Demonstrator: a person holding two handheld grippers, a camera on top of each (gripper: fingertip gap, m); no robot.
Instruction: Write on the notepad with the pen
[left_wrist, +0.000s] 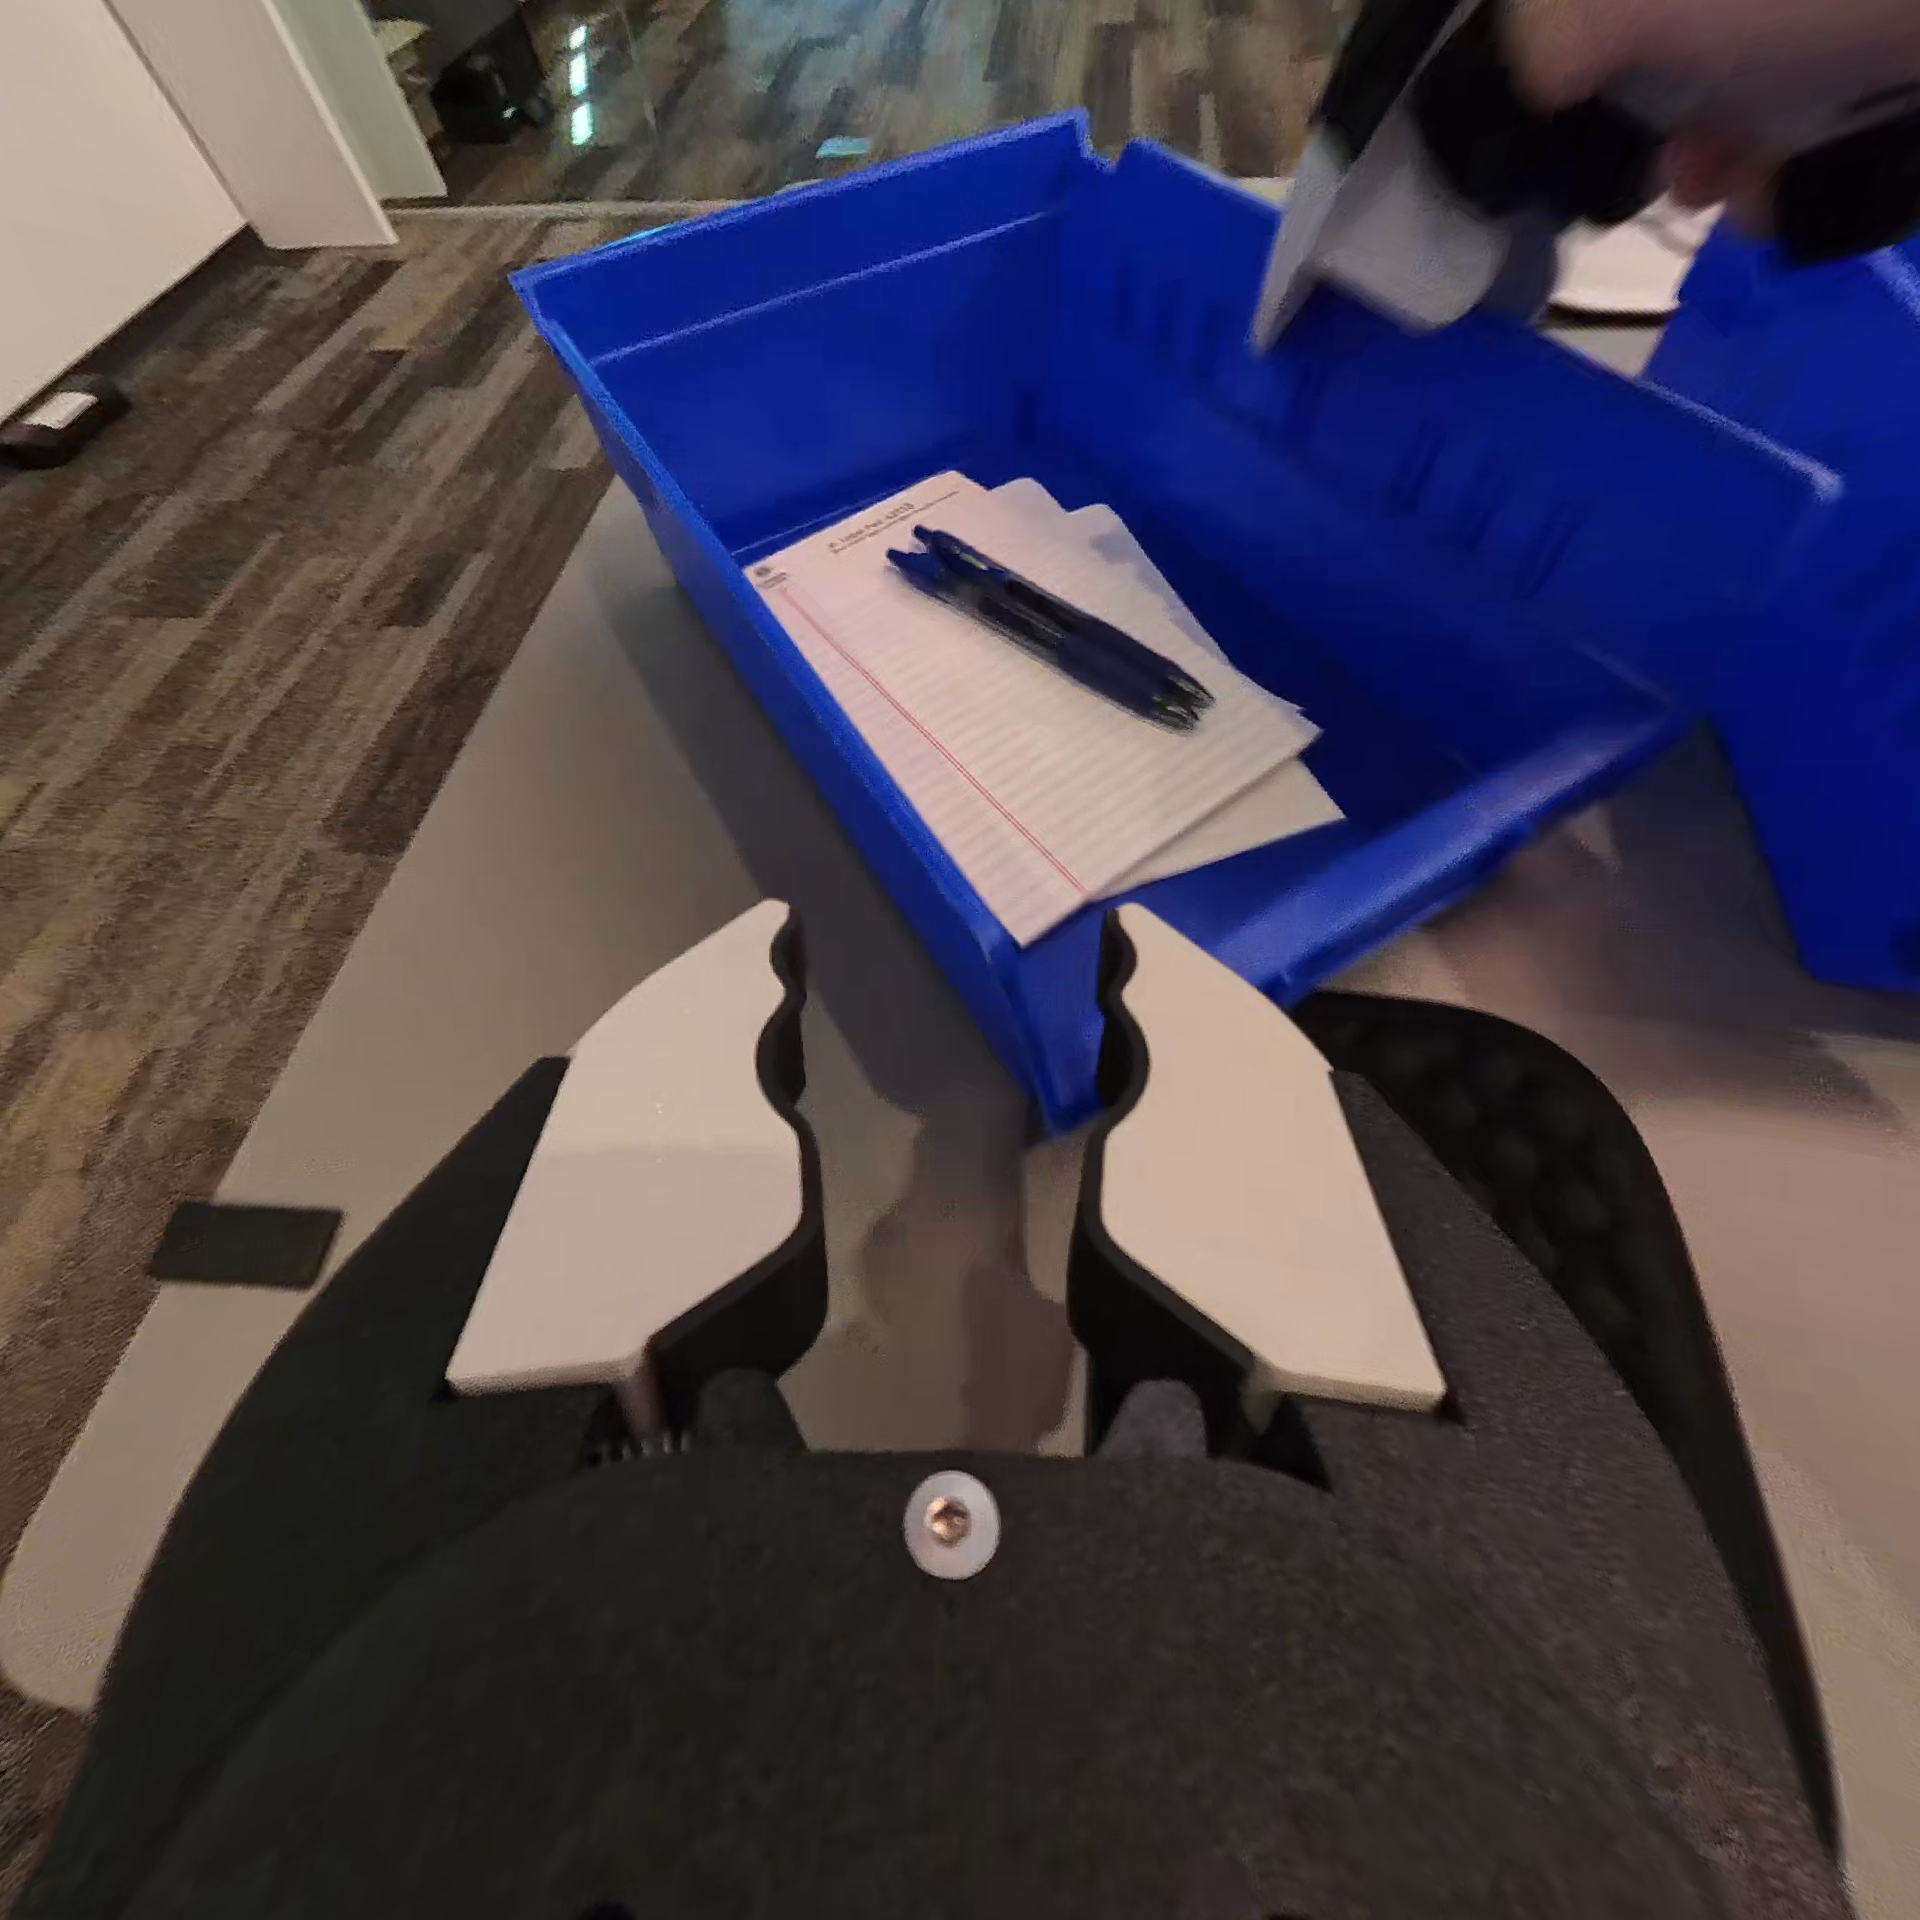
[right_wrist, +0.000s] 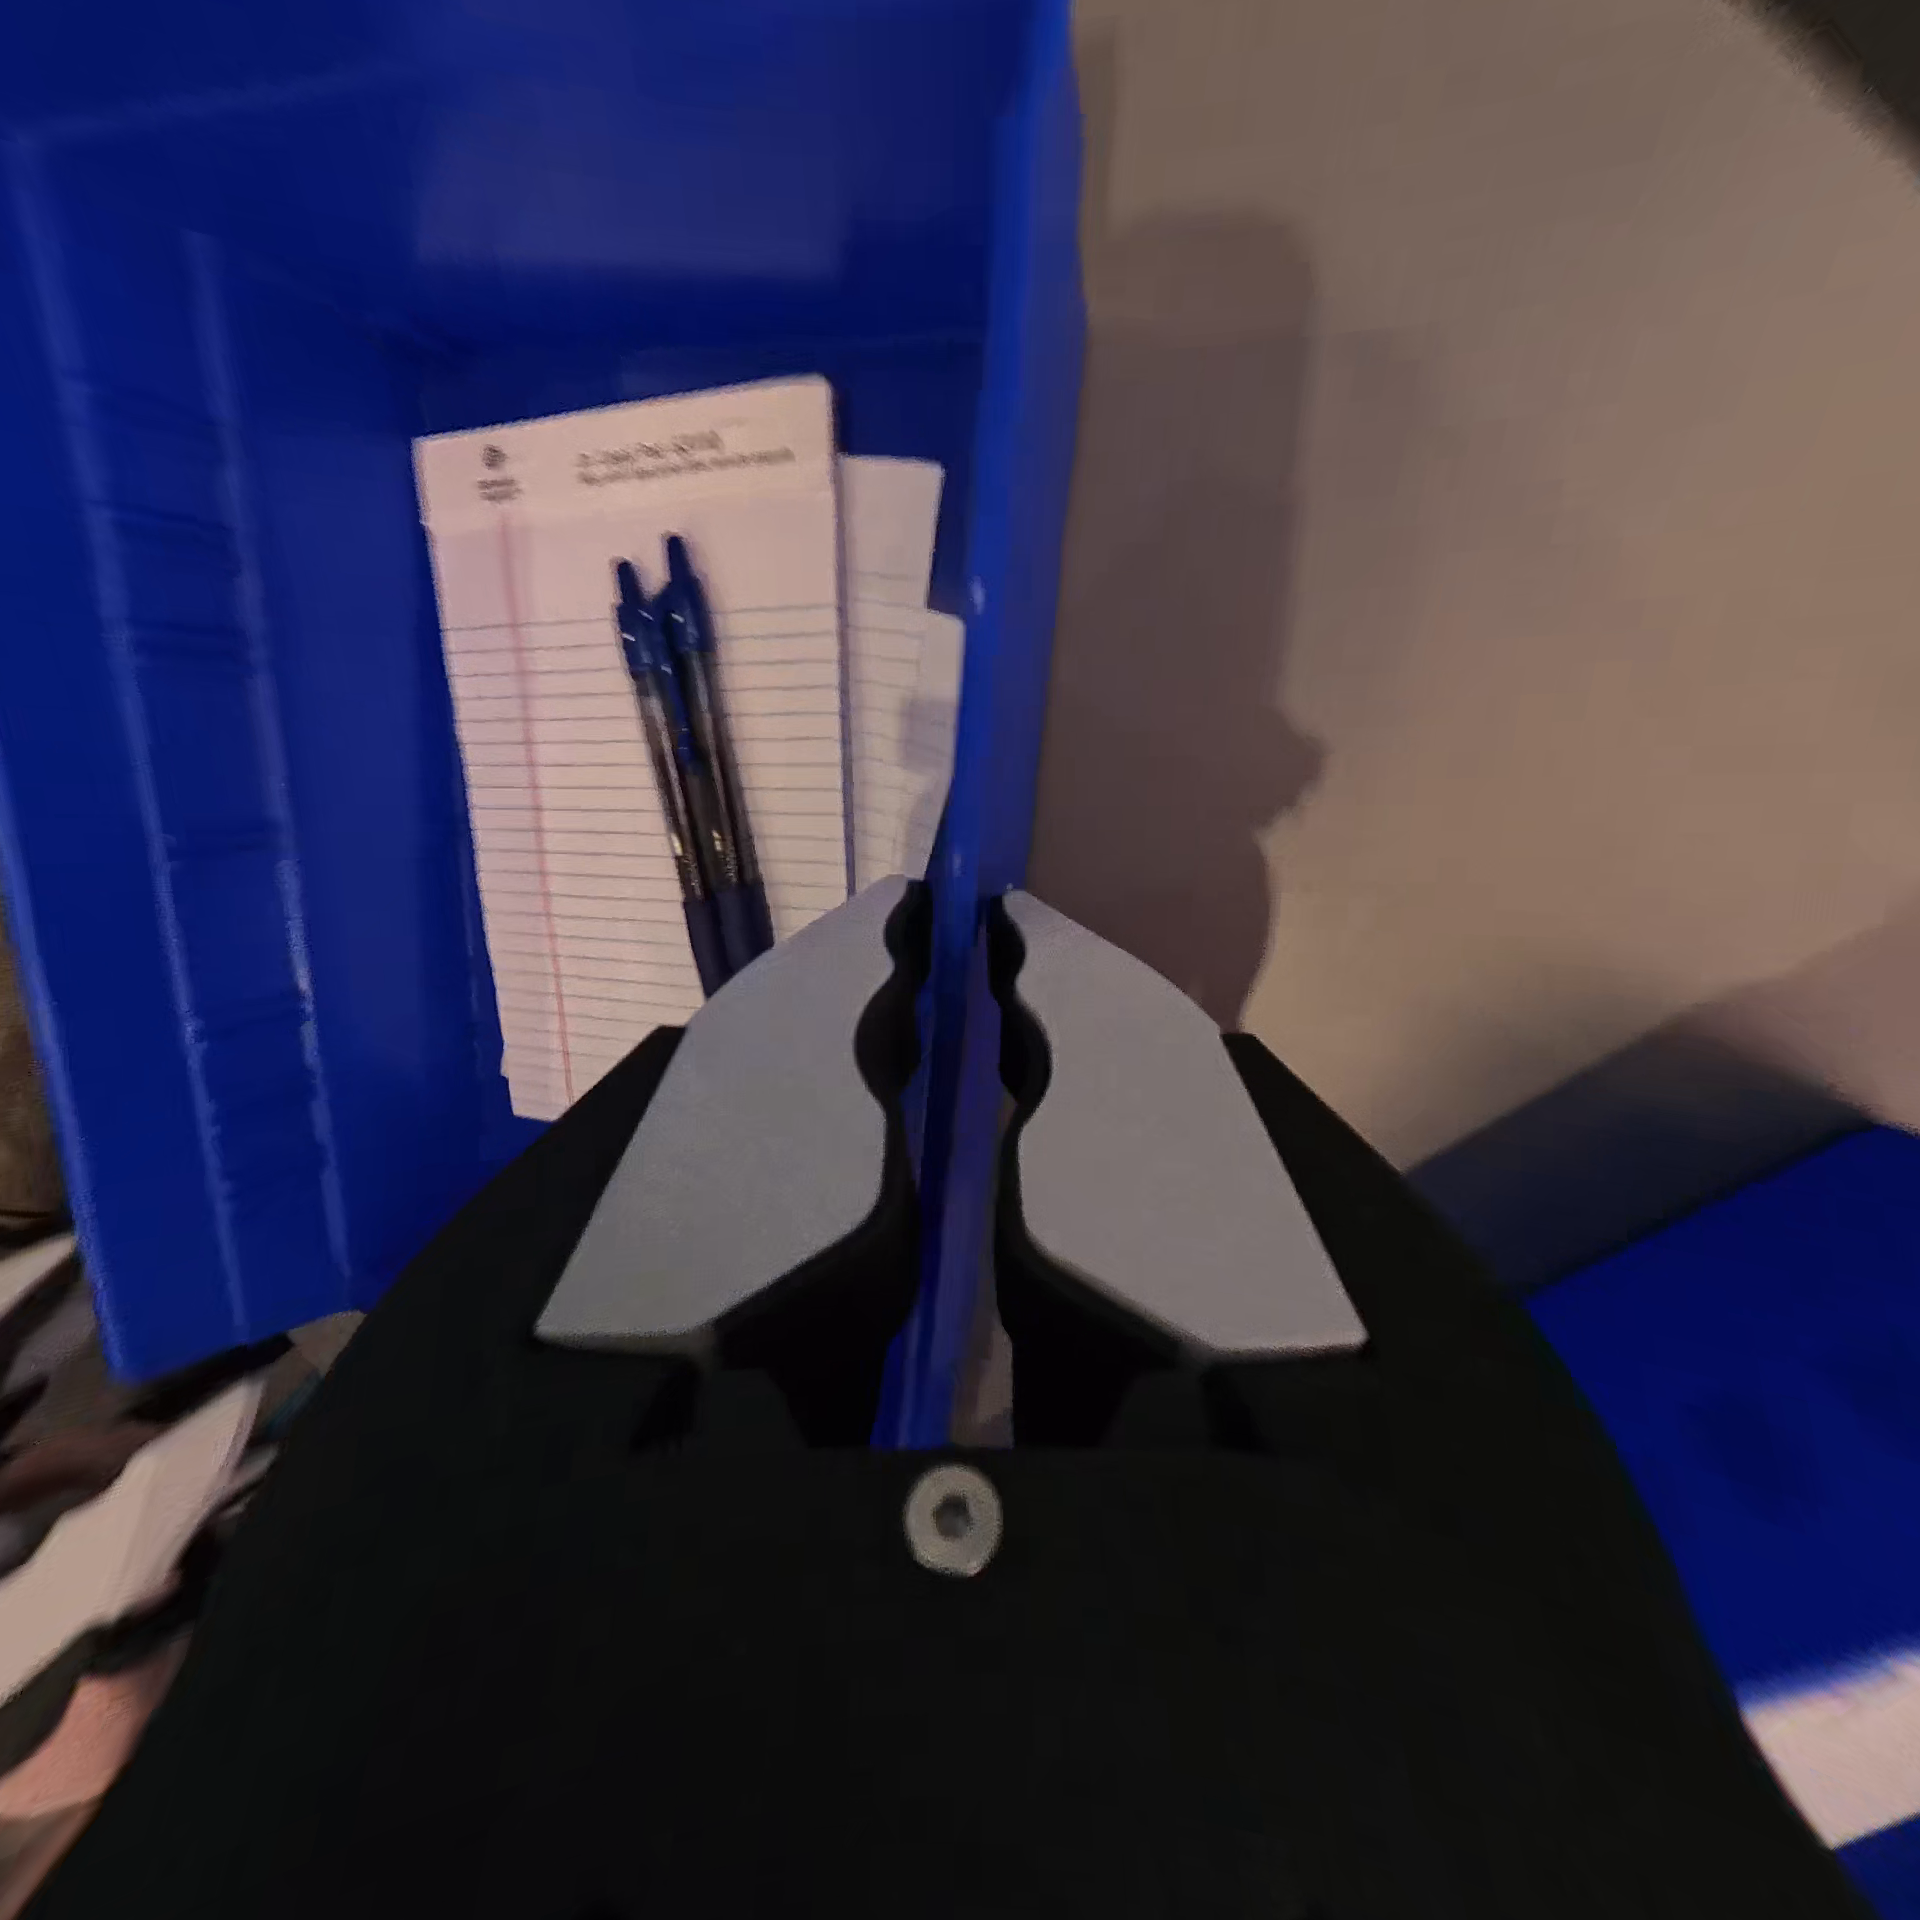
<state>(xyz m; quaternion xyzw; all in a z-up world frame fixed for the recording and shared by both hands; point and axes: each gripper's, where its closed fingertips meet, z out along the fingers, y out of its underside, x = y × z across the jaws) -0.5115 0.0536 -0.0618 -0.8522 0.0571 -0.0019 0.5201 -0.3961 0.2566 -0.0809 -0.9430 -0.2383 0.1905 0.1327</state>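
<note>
**Right wrist view: bin wall between the jaws**

Right gripper (right_wrist: 954, 904) is clamped on the blue bin (right_wrist: 1023, 520) wall; the notepad (right_wrist: 644, 748) and two pens (right_wrist: 686, 748) lie inside, left of it. Printed header goes unquoted. Left gripper (left_wrist: 951, 920) gapes, empty, at the bin's near corner on the grey table (left_wrist: 582, 831).

white lined notepad (left_wrist: 997, 717) with red margin line, lying flat on the blue bin (left_wrist: 831, 343) floor, two dark blue pens (left_wrist: 1049, 623) side by side on top, touching

Dim, warm indoor light; glare on the floor (left_wrist: 582, 62) far off. Motion-blurred throughout, wide-angle bending at edges. Soft shadows across the table (right_wrist: 1455, 520).
</note>
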